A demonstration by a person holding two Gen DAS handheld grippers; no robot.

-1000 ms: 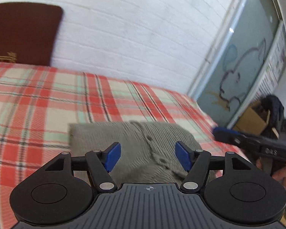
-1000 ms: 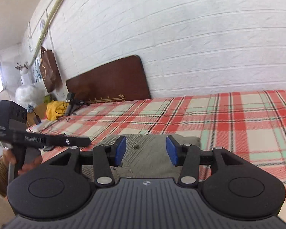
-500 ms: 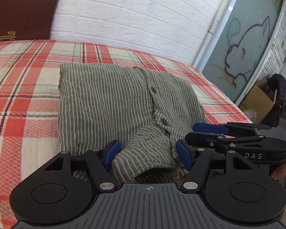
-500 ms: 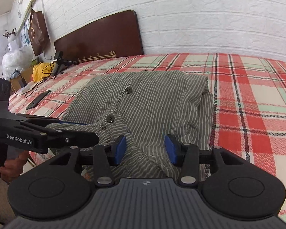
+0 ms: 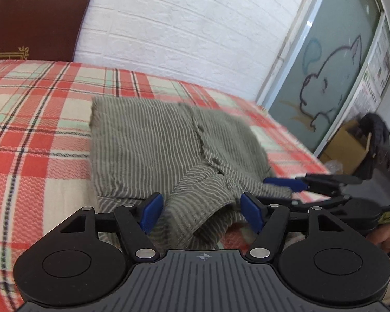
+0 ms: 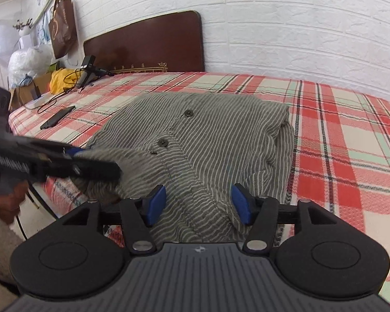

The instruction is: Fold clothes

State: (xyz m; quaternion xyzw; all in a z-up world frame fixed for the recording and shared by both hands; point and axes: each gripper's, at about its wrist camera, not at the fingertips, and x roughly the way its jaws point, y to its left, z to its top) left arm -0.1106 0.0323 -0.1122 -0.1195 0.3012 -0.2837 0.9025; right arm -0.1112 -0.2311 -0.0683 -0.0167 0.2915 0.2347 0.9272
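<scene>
Bed (image 6: 338, 119) first: the shirt (image 6: 221, 140) lies at its near edge, already folded to a compact block, placket up; I'd say one last fold remains. Its long axis runs from me toward the wall. My left gripper (image 5: 199, 212) gapes over the near hem; my right gripper (image 6: 199, 204), jaws just widened, straddles cloth, clamping nothing.

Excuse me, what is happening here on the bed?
A person holds a gripper in each hand over a striped shirt that lies partly folded on the plaid bed cover. The left gripper and the right gripper are both open at the shirt's near edge, with cloth between the fingers but not yet pinched. The right gripper's jaws have just been opening.
</scene>
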